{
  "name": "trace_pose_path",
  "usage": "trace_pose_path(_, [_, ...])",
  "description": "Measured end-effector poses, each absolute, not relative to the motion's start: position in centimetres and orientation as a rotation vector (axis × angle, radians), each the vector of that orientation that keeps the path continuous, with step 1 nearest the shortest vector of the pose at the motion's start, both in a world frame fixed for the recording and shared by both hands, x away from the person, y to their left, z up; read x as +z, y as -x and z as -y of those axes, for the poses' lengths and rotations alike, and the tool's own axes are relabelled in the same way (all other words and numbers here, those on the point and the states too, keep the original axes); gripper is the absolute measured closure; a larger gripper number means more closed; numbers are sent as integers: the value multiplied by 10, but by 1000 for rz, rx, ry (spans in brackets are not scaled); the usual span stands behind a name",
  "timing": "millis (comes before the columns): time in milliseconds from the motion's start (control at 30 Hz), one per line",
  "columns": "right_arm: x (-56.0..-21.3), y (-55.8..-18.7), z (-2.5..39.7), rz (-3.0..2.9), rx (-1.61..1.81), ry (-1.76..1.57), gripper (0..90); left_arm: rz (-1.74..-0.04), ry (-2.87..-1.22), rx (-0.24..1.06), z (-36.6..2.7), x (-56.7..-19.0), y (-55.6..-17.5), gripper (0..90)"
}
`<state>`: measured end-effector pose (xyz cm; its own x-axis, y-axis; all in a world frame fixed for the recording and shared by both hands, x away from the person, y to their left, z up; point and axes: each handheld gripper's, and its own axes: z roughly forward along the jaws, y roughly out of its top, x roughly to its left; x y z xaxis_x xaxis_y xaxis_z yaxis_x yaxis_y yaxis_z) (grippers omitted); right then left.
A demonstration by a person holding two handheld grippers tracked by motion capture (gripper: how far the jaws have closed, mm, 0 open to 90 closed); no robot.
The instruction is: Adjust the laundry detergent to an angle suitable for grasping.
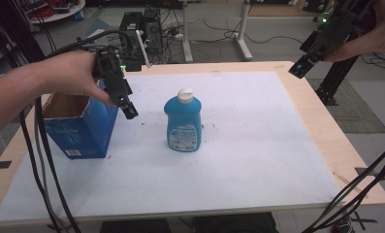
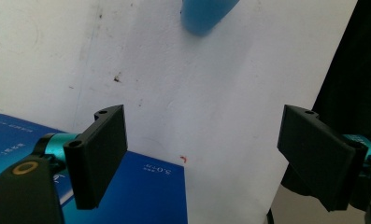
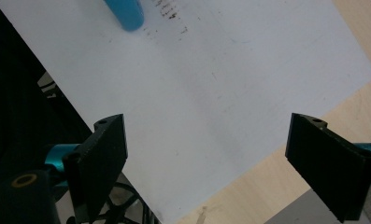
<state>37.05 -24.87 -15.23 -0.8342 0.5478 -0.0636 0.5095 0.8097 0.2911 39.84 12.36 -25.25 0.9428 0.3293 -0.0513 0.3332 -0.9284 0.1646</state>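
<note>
Hovering open-jawed above the blue carton, the left hand-held gripper should next approach the detergent bottle; the right hand-held gripper waits open.

Blue bottle with white cap and pale label, blue carton with brown inside, white mat, light wood table, black-and-teal grippers.

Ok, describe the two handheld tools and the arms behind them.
Both tools are black. The left tool carries a small green light and trails thick black cables off the table's edge. The right tool has teal near its tip. In each gripper view, two flat, rectangular black jaws sit on teal mounts, with a brass-coloured ring at the lower left. The forearms show no sleeves.
</note>
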Motion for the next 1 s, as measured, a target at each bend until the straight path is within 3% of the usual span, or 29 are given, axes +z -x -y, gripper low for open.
trace_pose_path(1000, [-147,-369,245,-2865,408,-798,120,-498,-2919,-24,-127,-249,-395,161])
